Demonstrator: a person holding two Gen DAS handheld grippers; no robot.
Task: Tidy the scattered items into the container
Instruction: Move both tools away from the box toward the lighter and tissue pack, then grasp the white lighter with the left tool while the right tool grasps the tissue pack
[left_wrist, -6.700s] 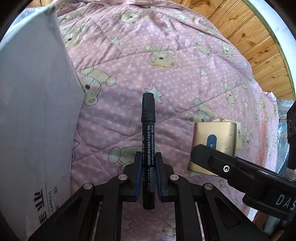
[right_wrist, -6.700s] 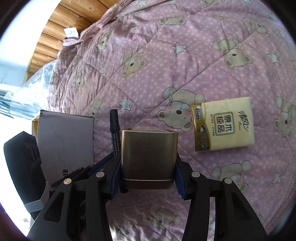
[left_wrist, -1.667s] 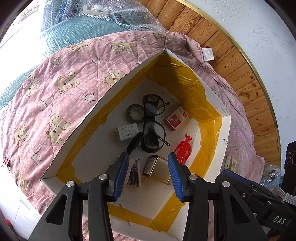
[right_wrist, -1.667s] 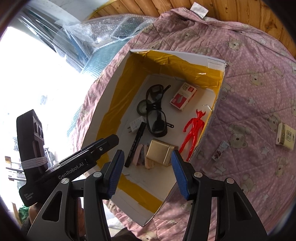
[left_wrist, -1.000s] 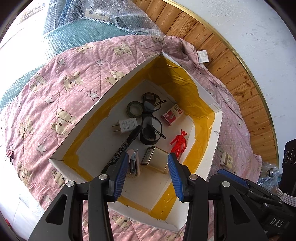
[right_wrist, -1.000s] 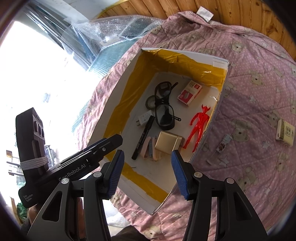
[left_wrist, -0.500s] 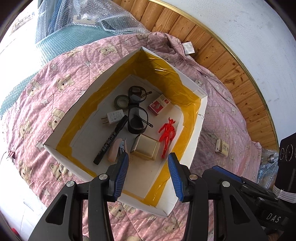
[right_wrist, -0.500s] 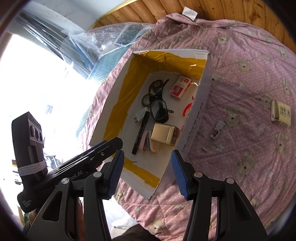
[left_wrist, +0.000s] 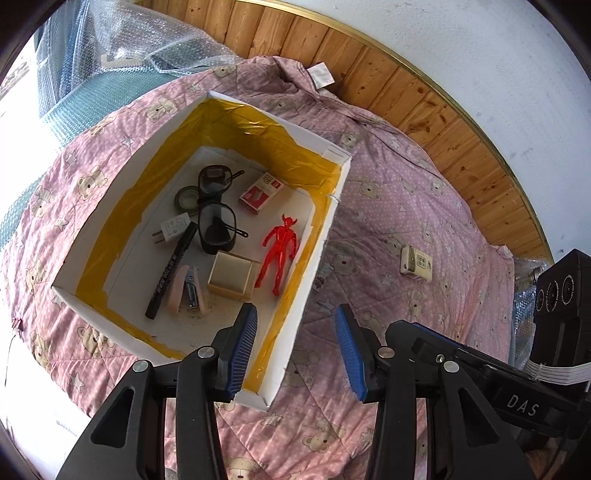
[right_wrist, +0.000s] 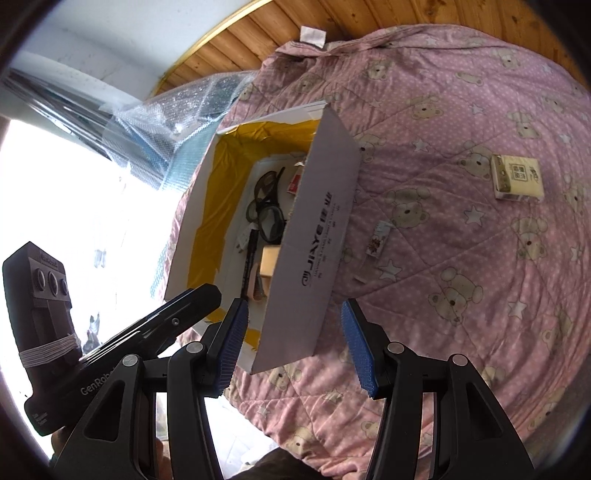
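The left gripper (left_wrist: 295, 347) is held above the bed with its jaws spread wide and nothing between them. The white box (left_wrist: 317, 254) with its yellow-taped inner walls lies ahead of the jaws and mostly to their left — its near right wall runs down between the two blue pads in the view, well below them. Inside it rest a black marker (left_wrist: 171, 271), a gold tin (left_wrist: 231, 276), a red figurine (left_wrist: 279, 254), dark glasses (left_wrist: 216, 218), a red-and-white small box (left_wrist: 261, 194), a white plug adapter (left_wrist: 173, 230), a tape roll (left_wrist: 186, 197) and a pink stapler (left_wrist: 184, 291).

The right gripper (right_wrist: 295, 345) is likewise wide open and empty, its jaws framing the box's near corner from above. Ahead of its right jaw and well off to the right, a tissue pack (right_wrist: 517, 177) lies on the pink bear-print quilt (right_wrist: 461, 277), outside the box. A small printed packet (right_wrist: 377, 242) lies just ahead of that jaw, near the box's outer wall but apart from it. In the left wrist view the tissue pack sits far ahead and right of the jaws.
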